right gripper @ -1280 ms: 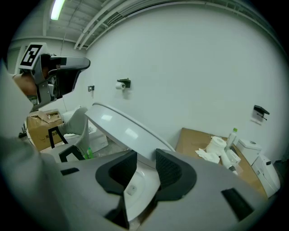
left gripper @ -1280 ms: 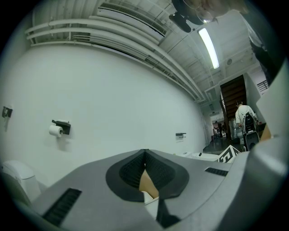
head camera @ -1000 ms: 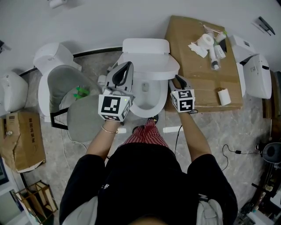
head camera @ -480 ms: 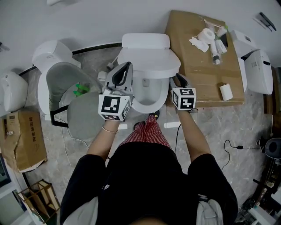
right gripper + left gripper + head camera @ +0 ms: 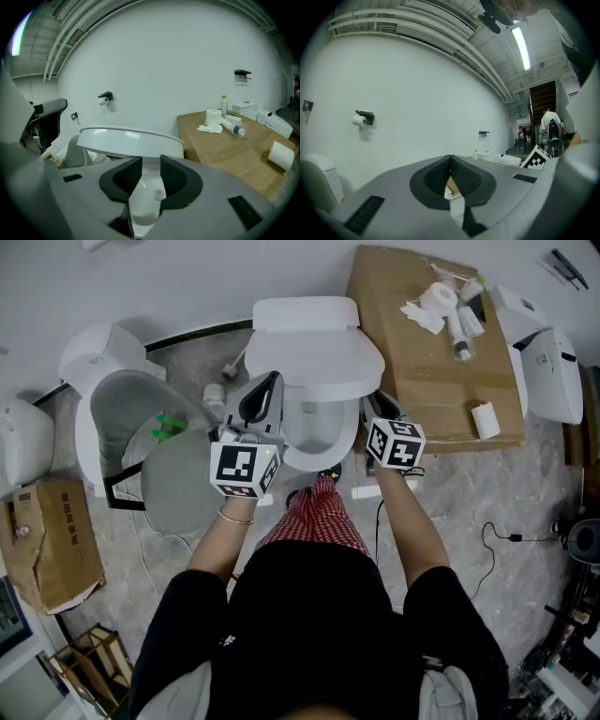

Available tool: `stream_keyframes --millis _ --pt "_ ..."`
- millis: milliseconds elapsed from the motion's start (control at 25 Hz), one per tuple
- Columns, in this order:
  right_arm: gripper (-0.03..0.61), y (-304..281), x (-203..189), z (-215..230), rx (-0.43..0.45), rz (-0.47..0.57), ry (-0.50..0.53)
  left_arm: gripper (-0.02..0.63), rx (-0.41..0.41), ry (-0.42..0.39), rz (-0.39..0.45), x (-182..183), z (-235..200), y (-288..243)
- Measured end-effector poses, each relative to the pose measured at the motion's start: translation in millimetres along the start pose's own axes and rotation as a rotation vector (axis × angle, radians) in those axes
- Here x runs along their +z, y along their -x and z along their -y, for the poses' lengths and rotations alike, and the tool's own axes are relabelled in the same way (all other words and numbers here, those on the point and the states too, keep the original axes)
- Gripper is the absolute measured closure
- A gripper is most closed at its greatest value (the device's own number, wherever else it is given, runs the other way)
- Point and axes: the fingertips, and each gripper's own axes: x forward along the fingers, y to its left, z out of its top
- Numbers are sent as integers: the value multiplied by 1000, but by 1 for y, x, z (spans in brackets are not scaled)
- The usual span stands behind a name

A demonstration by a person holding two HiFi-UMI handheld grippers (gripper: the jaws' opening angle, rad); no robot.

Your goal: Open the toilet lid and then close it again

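Observation:
The white toilet stands in the middle of the head view, with its lid (image 5: 317,348) tilted partway over the bowl (image 5: 314,437). My left gripper (image 5: 270,382) is at the bowl's left side, jaws shut with nothing between them (image 5: 450,161). My right gripper (image 5: 380,409) is at the bowl's right side, just below the lid's edge. In the right gripper view its jaws stand open (image 5: 151,161); the lid (image 5: 129,140) hangs just beyond the tips and the bowl (image 5: 145,201) shows through the gap. I cannot tell whether it touches the lid.
A flat cardboard box (image 5: 422,390) right of the toilet carries paper rolls and a bottle. A second toilet with a grey seat (image 5: 117,418) stands at the left, another white unit (image 5: 544,371) at the far right. A cable (image 5: 497,540) lies on the floor.
The lid has come lower over the bowl, hiding more of it. My right gripper has drawn slightly back and right; the left one has hardly moved.

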Motion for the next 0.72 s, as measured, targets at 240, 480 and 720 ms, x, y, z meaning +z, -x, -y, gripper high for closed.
stream_keyframes --millis 240,480,720 --pt "468 3 -9 -2 32 17 -96 609 -23 6 -13 -9 3 3" --pt "537 5 -17 -9 57 8 -112 609 -26 16 -45 -27 4 3" --pt "543 9 -22 -6 79 6 -116 610 -43 10 -65 -37 15 -5"
